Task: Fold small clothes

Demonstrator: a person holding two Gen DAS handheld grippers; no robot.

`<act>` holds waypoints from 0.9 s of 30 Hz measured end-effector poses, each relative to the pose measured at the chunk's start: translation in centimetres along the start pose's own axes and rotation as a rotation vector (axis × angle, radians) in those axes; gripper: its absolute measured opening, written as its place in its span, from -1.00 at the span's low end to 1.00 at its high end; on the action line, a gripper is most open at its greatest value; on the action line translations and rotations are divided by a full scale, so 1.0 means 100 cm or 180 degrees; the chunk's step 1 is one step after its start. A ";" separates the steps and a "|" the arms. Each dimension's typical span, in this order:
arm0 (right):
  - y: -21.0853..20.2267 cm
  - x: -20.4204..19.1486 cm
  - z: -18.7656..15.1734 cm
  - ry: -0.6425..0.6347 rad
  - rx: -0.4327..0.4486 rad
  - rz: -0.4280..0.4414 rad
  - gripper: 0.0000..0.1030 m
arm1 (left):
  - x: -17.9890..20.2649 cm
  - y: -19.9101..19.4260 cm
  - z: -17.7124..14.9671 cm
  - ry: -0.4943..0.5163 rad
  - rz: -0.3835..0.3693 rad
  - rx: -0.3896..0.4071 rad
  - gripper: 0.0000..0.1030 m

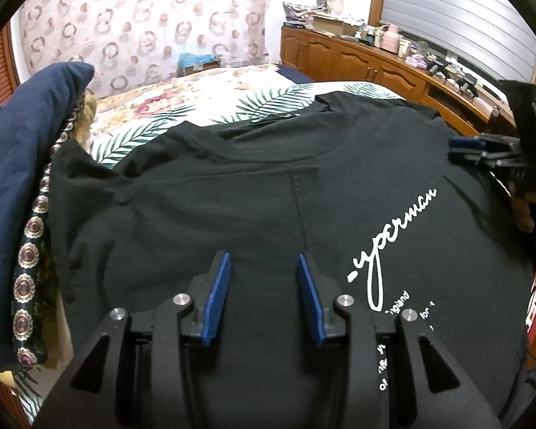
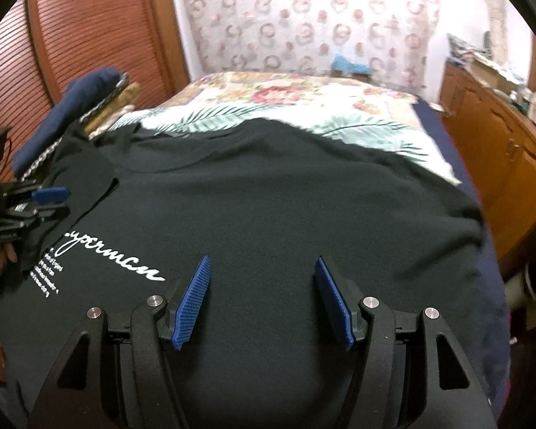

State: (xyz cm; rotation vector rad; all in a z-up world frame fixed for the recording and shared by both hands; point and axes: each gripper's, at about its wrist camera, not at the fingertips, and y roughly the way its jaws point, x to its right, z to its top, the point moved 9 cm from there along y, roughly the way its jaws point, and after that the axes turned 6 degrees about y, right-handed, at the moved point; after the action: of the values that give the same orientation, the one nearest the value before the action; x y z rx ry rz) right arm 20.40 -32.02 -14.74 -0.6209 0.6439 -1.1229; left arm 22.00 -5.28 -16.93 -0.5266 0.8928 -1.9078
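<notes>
A black T-shirt (image 1: 253,207) with white script lettering lies spread flat on the bed, collar toward the far side; it also fills the right wrist view (image 2: 286,196). My left gripper (image 1: 263,261) is open and empty, hovering just above the shirt's lower middle. My right gripper (image 2: 262,264) is open and empty above the shirt's right half. The right gripper also shows at the right edge of the left wrist view (image 1: 482,150), over the shirt's right shoulder. The left gripper shows at the left edge of the right wrist view (image 2: 43,202).
A navy garment (image 1: 21,178) with patterned trim is piled at the bed's left edge. A leaf and flower print bedspread (image 1: 182,107) lies beyond the shirt. A wooden cabinet (image 1: 393,68) with clutter runs along the right wall. A slatted wooden door (image 2: 78,35) is at the left.
</notes>
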 end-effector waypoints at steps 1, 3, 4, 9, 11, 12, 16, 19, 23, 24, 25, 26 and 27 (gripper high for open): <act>-0.009 0.009 0.001 0.0019 0.0051 -0.0058 0.22 | 0.001 0.000 0.000 0.0003 0.0000 0.0001 -0.25; -0.025 0.027 0.002 0.0055 0.0132 -0.0192 0.22 | 0.002 -0.001 0.000 -0.0004 -0.0010 0.0004 -0.24; -0.031 0.037 0.003 0.0082 0.0158 -0.0250 0.22 | 0.003 -0.001 0.000 -0.0001 -0.0027 0.0005 -0.23; -0.049 0.100 -0.007 0.0342 0.0127 -0.0544 0.22 | 0.017 -0.001 0.000 0.0123 -0.0071 -0.0004 -0.15; -0.051 0.116 -0.014 0.0436 0.0081 -0.0567 0.19 | 0.023 -0.001 0.000 0.0143 -0.0094 -0.0006 -0.09; -0.052 0.121 -0.019 0.0463 0.0053 -0.0561 0.18 | 0.024 0.000 0.001 0.0149 -0.0101 -0.0010 -0.03; -0.049 0.128 -0.035 0.0497 -0.0067 -0.0507 0.09 | 0.031 0.001 0.001 0.0244 -0.0048 -0.0039 0.07; -0.048 0.134 -0.046 0.0550 -0.0127 -0.0461 0.02 | 0.034 0.000 0.001 0.0248 -0.0058 -0.0045 0.14; -0.048 0.134 -0.052 0.0631 -0.0132 -0.0346 -0.09 | 0.032 0.000 0.001 0.0236 -0.0050 -0.0045 0.17; -0.048 0.134 -0.053 0.0648 -0.0129 -0.0309 -0.11 | 0.032 0.001 0.001 0.0234 -0.0045 -0.0046 0.18; -0.048 0.134 -0.053 0.0658 -0.0128 -0.0275 -0.16 | 0.031 0.001 0.001 0.0233 -0.0034 -0.0047 0.18; -0.049 0.133 -0.053 0.0661 -0.0125 -0.0243 -0.25 | 0.032 0.002 0.001 0.0233 -0.0022 -0.0047 0.19; -0.050 0.132 -0.053 0.0657 -0.0120 -0.0209 -0.29 | 0.031 0.002 0.002 0.0227 -0.0010 -0.0048 0.20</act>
State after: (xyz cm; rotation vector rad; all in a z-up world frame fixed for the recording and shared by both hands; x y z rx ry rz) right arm 17.41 -46.67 -16.62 -0.5657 0.8281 -1.2487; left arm 20.73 -8.16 -17.00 -0.4717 0.9534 -1.9343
